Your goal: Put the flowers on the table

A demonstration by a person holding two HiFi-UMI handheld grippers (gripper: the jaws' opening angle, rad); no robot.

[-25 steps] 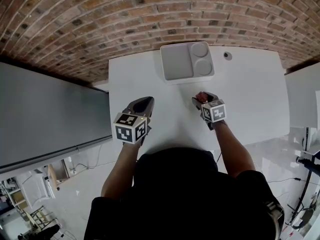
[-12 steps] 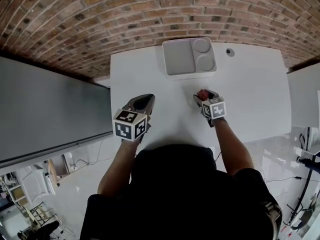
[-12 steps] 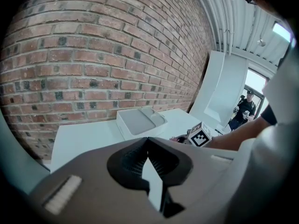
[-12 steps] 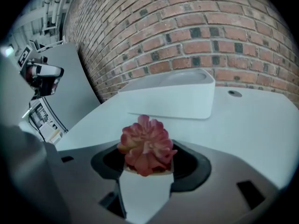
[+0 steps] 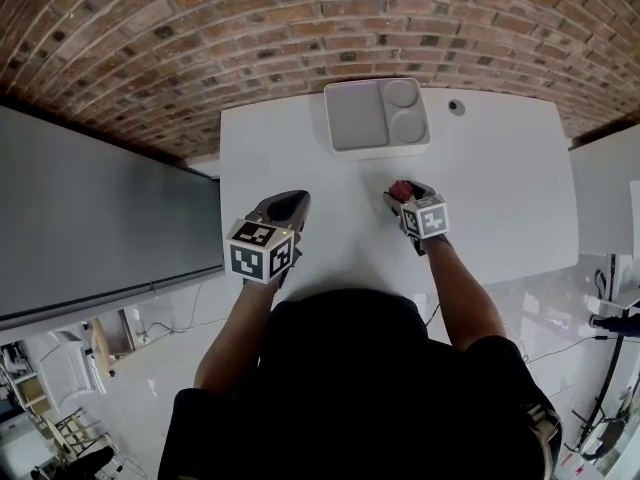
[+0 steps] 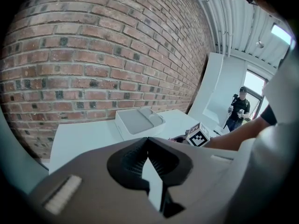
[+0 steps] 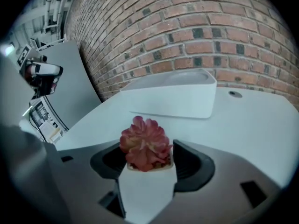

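Note:
A small pink-red flower [image 7: 144, 145] in a little white pot sits between the jaws of my right gripper [image 7: 147, 158], which is shut on it. In the head view the flower [image 5: 401, 189] and right gripper [image 5: 405, 196] are over the white table [image 5: 500, 178], right of its middle and in front of the white tray [image 5: 355, 118]. My left gripper [image 5: 285, 204] hovers over the table's left part, its jaws meeting at the tips with nothing between them [image 6: 148, 141]. The right gripper's marker cube [image 6: 199, 136] shows past it.
The white tray [image 7: 177, 97] with two round wells stands at the table's far edge against the brick wall [image 5: 300, 28]. A small round grommet [image 5: 456, 107] lies right of it. A grey panel [image 5: 100, 218] borders the left side. A person [image 6: 239, 108] stands far off.
The right gripper with the flower has shifted very slightly forward. The left gripper has stayed where it was. The head view has tilted a little.

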